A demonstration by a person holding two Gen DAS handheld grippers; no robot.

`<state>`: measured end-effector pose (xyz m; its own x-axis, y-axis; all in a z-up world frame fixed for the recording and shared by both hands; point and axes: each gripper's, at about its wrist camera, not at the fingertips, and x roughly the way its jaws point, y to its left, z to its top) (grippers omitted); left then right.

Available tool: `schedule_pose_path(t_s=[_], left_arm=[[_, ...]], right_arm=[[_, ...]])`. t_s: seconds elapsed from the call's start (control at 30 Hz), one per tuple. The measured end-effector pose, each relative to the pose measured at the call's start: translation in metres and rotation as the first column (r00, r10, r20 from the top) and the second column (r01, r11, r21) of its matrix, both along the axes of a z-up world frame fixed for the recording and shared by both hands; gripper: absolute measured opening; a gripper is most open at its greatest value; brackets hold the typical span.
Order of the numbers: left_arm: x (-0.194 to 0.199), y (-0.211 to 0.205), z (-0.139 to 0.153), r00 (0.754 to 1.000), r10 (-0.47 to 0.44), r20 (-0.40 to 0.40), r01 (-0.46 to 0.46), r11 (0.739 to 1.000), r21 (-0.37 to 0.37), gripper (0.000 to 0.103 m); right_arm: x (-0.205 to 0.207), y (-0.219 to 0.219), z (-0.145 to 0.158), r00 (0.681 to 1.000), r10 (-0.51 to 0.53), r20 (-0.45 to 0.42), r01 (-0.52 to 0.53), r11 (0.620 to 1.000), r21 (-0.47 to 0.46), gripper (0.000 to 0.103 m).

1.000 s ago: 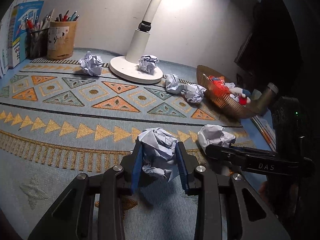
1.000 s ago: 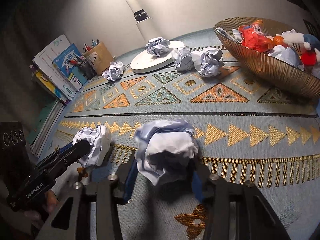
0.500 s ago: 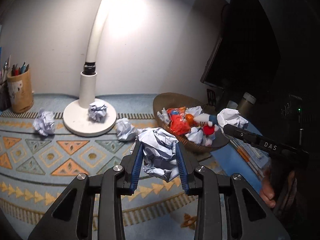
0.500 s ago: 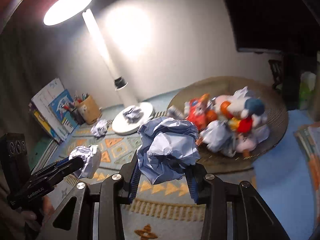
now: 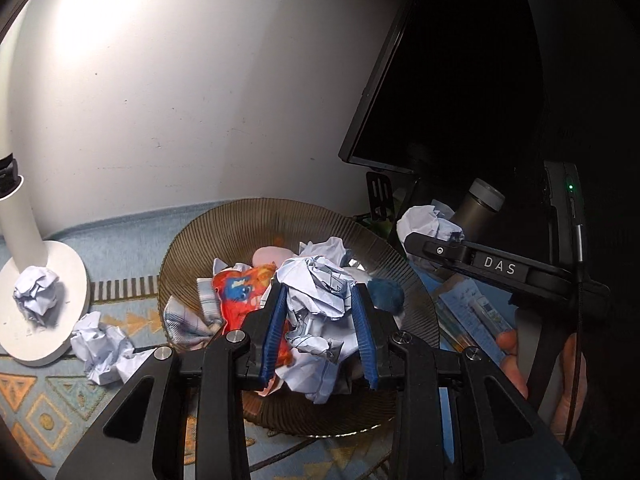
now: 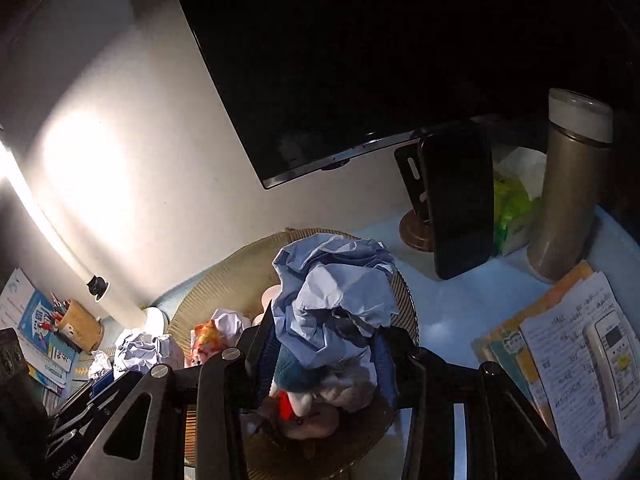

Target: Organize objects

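Now both tools hang over the bowl (image 5: 188, 248), each pinching a paper ball. The left tool (image 5: 320, 328) has its blue pads pressed on a white, line-printed ball (image 5: 320, 300); its jaws are just starting to part, with the paper still between them. The right tool (image 6: 324, 356) clamps a bluish ball (image 6: 336, 296) that bulges well above the pads. The grips look light, enough to carry crumpled paper without flattening it, which fits a drop into the bowl.

Bowl contents: an orange packet (image 5: 244, 292), a blue pompom (image 5: 386, 294), another wad (image 5: 326, 248), a plush toy (image 6: 308, 404). It is already heaped, so my guess is that new balls will sit on top and may roll off toward the low rim.

Still out on the tabletop (image 5: 120, 236): one ball (image 5: 36, 292) on the lamp base (image 5: 60, 336), one wad (image 5: 102, 346) between base and bowl.

Room for moving: the two tools are close together above the same bowl, the right one's finger passing just beside the left's view. A monitor (image 6: 360, 60) overhangs behind; a phone stand (image 6: 456, 200) and flask (image 6: 568, 188) stand near the bowl's far side, and papers (image 6: 560, 360) with a remote (image 6: 612, 364) lie to its right. The clearest exit is back toward the patterned mat (image 5: 40, 412).
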<state>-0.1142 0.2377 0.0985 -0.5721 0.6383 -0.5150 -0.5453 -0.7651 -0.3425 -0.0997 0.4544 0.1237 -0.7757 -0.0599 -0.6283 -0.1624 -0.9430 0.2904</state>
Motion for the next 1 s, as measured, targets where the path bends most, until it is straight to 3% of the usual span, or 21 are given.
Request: schedule_pose_path(t_s=[0.07, 0.13, 0.43, 0.5, 0.57, 0.63, 0.73, 0.8, 0.9, 1.0], left_arm=[[-0.003, 0.008, -0.003, 1.0, -0.006, -0.001, 0.006, 1.0, -0.001, 0.045], [-0.004, 0.013, -0.008, 1.0, 0.0, 0.007, 0.001, 1.0, -0.019, 0.046], [0.019, -0.019, -0.009, 0.999, 0.027, 0.037, -0.027, 0.999, -0.017, 0.049], [0.031, -0.037, -0.002, 0.998, 0.058, 0.029, -0.058, 0.998, 0.002, 0.059], [0.045, -0.059, 0.007, 0.991, 0.136, 0.007, -0.136, 0.991, -0.006, 0.091], [0.061, -0.082, 0.016, 0.97, 0.241, -0.041, -0.243, 0.968, -0.06, 0.092], [0.086, -0.118, 0.024, 0.948, 0.307, -0.082, -0.315, 0.942, -0.112, 0.093], [0.105, -0.147, 0.022, 0.92, 0.376, -0.109, -0.389, 0.912, -0.134, 0.093], [0.125, -0.19, 0.006, 0.877, 0.464, -0.129, -0.48, 0.859, -0.177, 0.096], [0.135, -0.225, -0.026, 0.846, 0.524, -0.093, -0.531, 0.818, -0.222, 0.096]], right_arm=[[-0.008, 0.002, -0.003, 1.0, -0.007, 0.006, 0.007, 1.0, 0.011, 0.052], [-0.01, 0.004, -0.006, 1.0, -0.026, 0.004, 0.025, 0.999, 0.025, 0.066], [0.024, -0.006, -0.005, 1.0, 0.031, -0.002, -0.031, 0.999, -0.013, 0.066], [0.037, -0.017, 0.002, 0.998, 0.055, -0.012, -0.055, 0.998, -0.011, 0.066], [0.049, -0.031, 0.01, 0.996, 0.086, -0.026, -0.086, 0.996, -0.014, 0.066], [0.062, -0.049, 0.017, 0.992, 0.12, -0.041, -0.12, 0.993, -0.014, 0.066], [0.078, -0.08, 0.025, 0.983, 0.175, -0.047, -0.176, 0.984, -0.017, 0.066], [0.088, -0.105, 0.022, 0.978, 0.205, -0.037, -0.206, 0.978, -0.021, 0.066], [0.101, -0.146, -0.001, 0.966, 0.259, -0.01, -0.259, 0.966, -0.029, 0.066], [0.109, -0.185, -0.038, 0.962, 0.268, 0.04, -0.269, 0.963, 0.021, 0.066]])
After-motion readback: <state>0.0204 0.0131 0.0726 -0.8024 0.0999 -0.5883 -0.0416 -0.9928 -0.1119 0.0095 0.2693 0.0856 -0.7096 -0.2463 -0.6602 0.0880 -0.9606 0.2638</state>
